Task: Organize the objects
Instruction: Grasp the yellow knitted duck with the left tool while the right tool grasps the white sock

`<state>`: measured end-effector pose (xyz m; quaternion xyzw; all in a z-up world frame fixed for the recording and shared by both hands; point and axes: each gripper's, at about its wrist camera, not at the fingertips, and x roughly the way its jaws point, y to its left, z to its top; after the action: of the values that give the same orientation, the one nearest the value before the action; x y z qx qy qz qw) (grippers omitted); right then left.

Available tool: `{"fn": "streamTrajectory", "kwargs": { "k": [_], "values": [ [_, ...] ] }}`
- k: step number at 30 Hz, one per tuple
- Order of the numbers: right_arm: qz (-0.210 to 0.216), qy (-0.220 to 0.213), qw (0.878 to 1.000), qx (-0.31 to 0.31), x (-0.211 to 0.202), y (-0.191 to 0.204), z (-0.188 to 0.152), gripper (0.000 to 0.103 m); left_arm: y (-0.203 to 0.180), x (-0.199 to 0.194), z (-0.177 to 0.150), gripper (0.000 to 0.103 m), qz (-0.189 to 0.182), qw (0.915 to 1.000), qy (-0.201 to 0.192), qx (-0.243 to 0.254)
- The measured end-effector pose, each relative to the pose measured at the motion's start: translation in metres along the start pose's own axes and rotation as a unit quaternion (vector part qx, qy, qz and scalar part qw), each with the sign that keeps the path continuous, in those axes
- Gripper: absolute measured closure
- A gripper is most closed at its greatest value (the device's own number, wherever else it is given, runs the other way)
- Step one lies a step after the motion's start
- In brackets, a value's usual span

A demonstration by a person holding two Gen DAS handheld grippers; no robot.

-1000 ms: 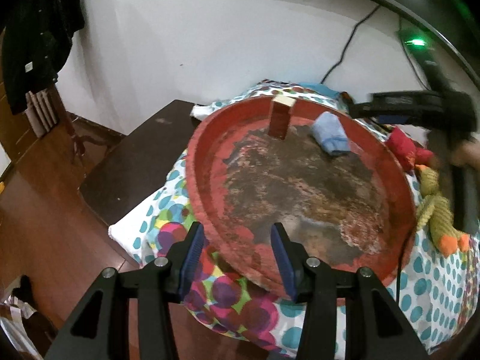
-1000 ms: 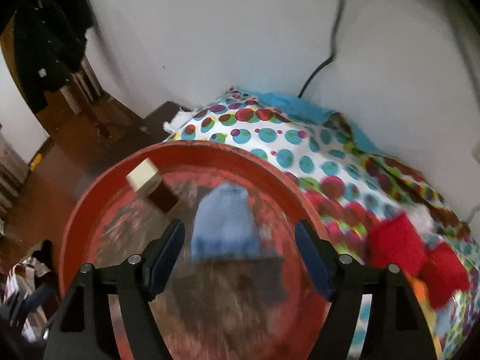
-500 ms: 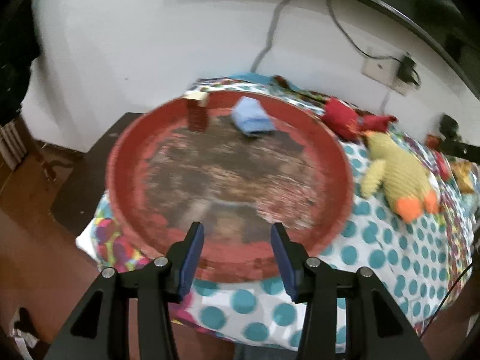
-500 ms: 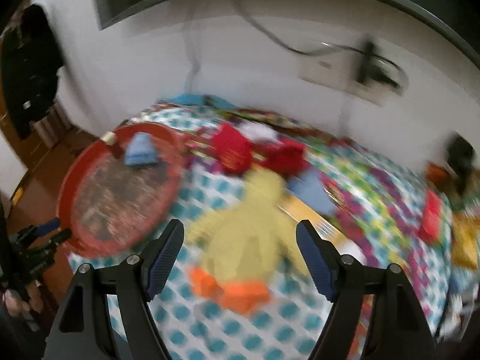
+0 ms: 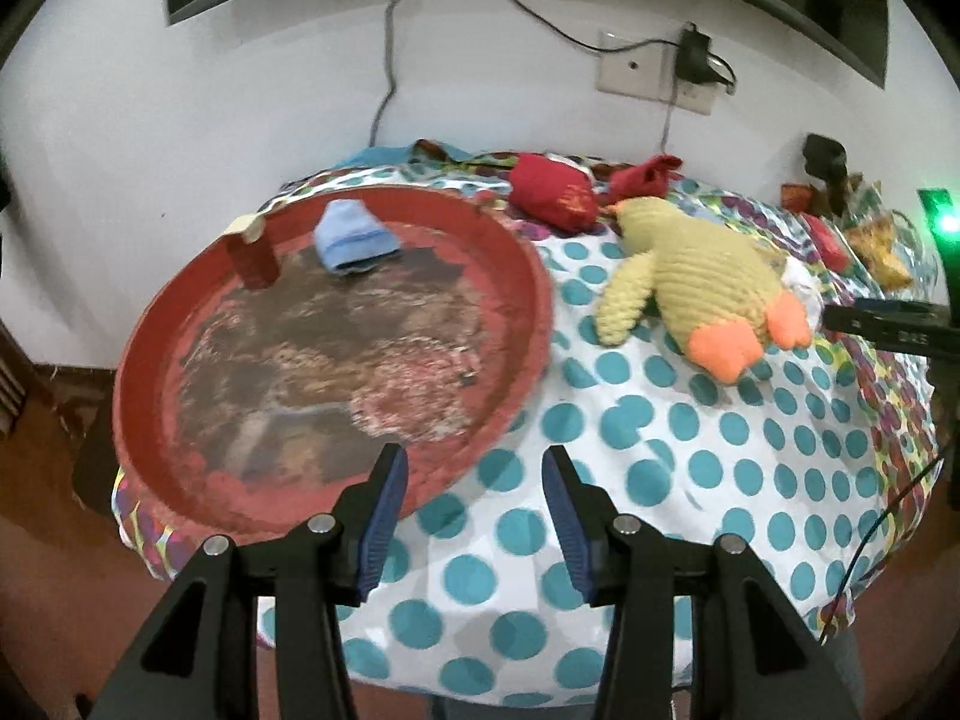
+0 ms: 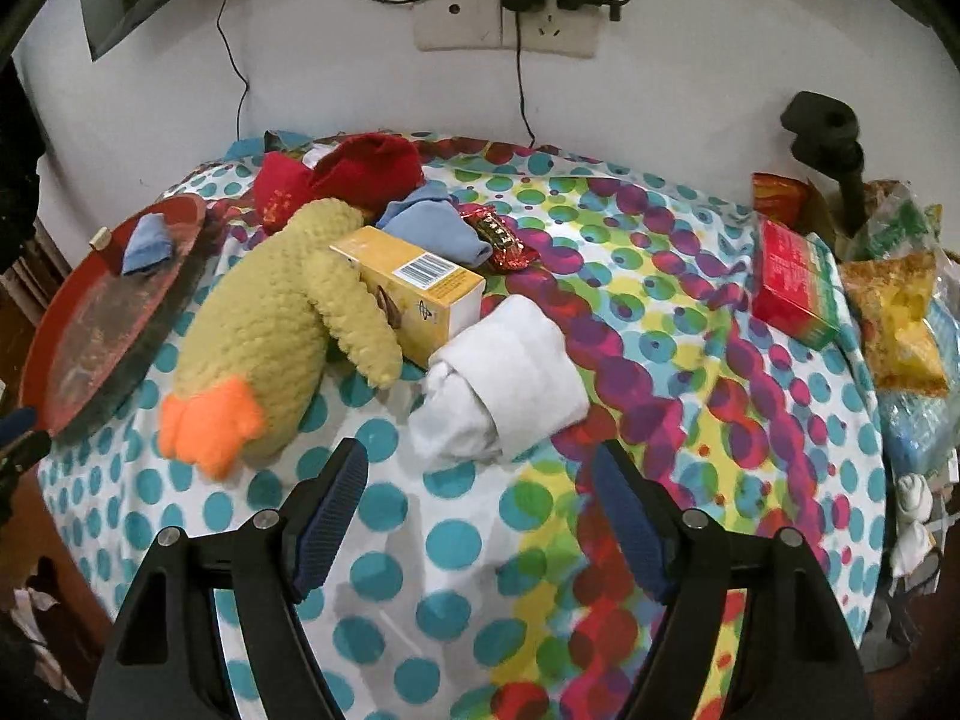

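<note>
A worn red round tray (image 5: 510, 276) lies at the table's left end and holds a blue sock (image 5: 354, 237) and a small brown box (image 5: 252, 255); it also shows in the right wrist view (image 6: 42, 324). A yellow plush duck (image 6: 270, 324) lies to its right, over a yellow carton (image 6: 414, 282). A rolled white sock (image 6: 510, 384) lies just ahead of my right gripper (image 6: 480, 504), which is open and empty. My left gripper (image 5: 474, 516) is open and empty over the tray's near rim. Red cloths (image 6: 354, 171), a blue sock (image 6: 438, 225) and a candy wrapper (image 6: 501, 234) lie further back.
A polka-dot cloth (image 6: 420, 546) covers the table. A red box (image 6: 792, 282) and snack bags (image 6: 900, 324) sit at the right edge by a black stand (image 6: 825, 138). The wall with a socket (image 6: 504, 24) and cables is behind. The floor drops off left.
Both grippers have pulled back and swung right, away from the tray. The right wrist view went from the tray's blue sock to the duck and white sock. Both stayed open.
</note>
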<state>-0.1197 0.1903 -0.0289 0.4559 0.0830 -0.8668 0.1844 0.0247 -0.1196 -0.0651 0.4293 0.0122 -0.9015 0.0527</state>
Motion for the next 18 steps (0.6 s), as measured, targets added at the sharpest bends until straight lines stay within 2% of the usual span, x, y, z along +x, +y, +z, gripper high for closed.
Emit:
{"fn": "streamTrajectory", "kwargs": {
  "k": [10, 12, 16, 18],
  "values": [
    [0.006, -0.013, 1.0, 0.002, 0.04, -0.004, 0.013, 0.029, -0.044, 0.014, 0.032, 0.055, -0.024, 0.9991, 0.0, 0.034],
    [0.007, -0.015, 1.0, 0.002, 0.046, -0.005, 0.013, 0.038, -0.052, 0.017, 0.039, 0.055, -0.029, 0.9988, 0.001, 0.04],
    [0.01, -0.027, 1.0, 0.003, 0.052, -0.009, 0.013, 0.049, -0.062, 0.023, 0.057, 0.054, -0.059, 0.9978, 0.001, 0.028],
    [0.013, -0.036, 0.999, 0.0, 0.051, -0.011, 0.012, 0.059, -0.067, 0.031, 0.071, 0.051, -0.072, 0.9972, 0.012, 0.017]
  ]
}}
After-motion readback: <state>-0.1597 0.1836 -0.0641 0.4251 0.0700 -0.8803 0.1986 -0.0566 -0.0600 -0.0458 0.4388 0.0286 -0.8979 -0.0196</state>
